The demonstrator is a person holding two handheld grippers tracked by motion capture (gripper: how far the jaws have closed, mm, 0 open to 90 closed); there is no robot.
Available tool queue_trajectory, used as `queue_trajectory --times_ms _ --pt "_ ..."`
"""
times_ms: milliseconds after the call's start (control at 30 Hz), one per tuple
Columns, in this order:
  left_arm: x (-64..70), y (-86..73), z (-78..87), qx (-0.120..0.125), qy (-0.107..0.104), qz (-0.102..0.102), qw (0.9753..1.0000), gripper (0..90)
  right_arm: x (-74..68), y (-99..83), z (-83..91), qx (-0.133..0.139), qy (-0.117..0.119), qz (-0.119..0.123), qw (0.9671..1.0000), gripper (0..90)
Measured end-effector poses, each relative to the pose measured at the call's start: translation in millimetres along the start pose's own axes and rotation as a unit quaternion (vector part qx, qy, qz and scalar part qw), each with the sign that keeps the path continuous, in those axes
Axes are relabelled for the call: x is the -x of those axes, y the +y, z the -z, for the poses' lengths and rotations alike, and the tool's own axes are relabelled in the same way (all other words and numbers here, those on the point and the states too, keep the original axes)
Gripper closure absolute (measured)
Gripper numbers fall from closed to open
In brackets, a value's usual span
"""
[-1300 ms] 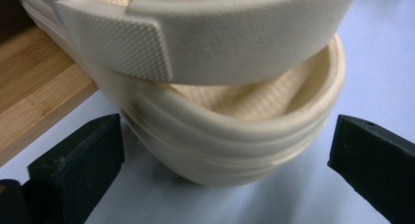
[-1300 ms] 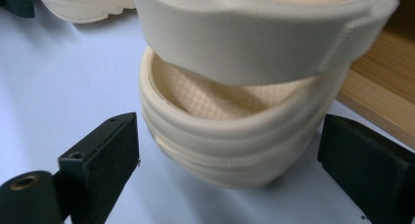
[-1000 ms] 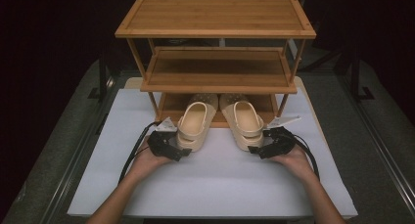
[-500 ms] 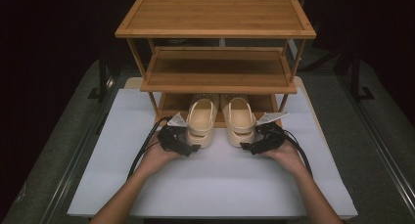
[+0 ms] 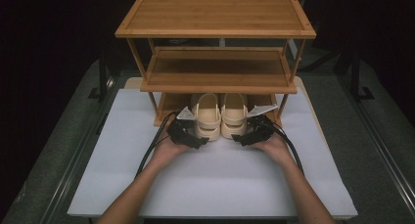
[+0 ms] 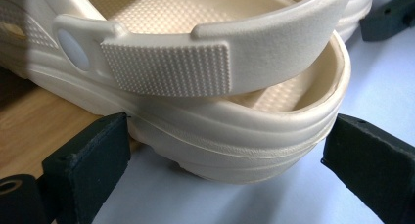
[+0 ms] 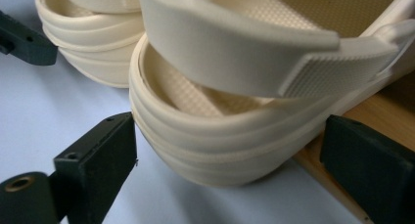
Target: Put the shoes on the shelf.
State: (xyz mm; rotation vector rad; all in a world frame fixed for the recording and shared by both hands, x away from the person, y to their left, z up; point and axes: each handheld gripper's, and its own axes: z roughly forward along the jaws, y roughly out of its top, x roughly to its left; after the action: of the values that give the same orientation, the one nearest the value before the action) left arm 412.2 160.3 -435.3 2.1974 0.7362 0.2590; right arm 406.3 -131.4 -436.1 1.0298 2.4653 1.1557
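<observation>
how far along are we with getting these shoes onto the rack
Mostly done: both cream shoes sit side by side with toes under the rack's bottom shelf. In hand: the left claw brackets the left shoe's heel and the right claw the right shoe's heel, jaws open with gaps. Left: heels overhang onto the white mat, so probably a final push in.

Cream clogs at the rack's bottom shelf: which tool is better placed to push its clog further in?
Neither clearly. The left tool brackets the left clog heel, the right tool the right clog heel, both open, heels off the rack.
</observation>
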Motion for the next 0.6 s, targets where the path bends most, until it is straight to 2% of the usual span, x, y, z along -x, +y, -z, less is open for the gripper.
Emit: queue_trajectory --times_ms 200,367,467,600 --pt "-10.6 4.6 -4.1 0.002 0.003 0.007 1.0 3.3 2.6 5.6 -6.3 0.0 -0.009 -0.001 1.0 7.9" --pt "-18.8 10.6 -8.2 -0.003 0.011 -0.003 0.9999 3.2 7.2 8.1 -10.5 0.006 -0.013 -0.003 0.9999 8.0" --pt "-23.1 13.4 -11.4 -0.003 0.01 0.003 0.9999 3.2 9.9 10.3 -12.5 0.004 -0.014 -0.006 0.9999 8.0" --pt "-27.7 17.3 -14.4 -0.007 0.015 -0.001 0.9999 3.2 14.3 15.5 -15.9 -0.001 -0.019 -0.006 0.9998 8.0"
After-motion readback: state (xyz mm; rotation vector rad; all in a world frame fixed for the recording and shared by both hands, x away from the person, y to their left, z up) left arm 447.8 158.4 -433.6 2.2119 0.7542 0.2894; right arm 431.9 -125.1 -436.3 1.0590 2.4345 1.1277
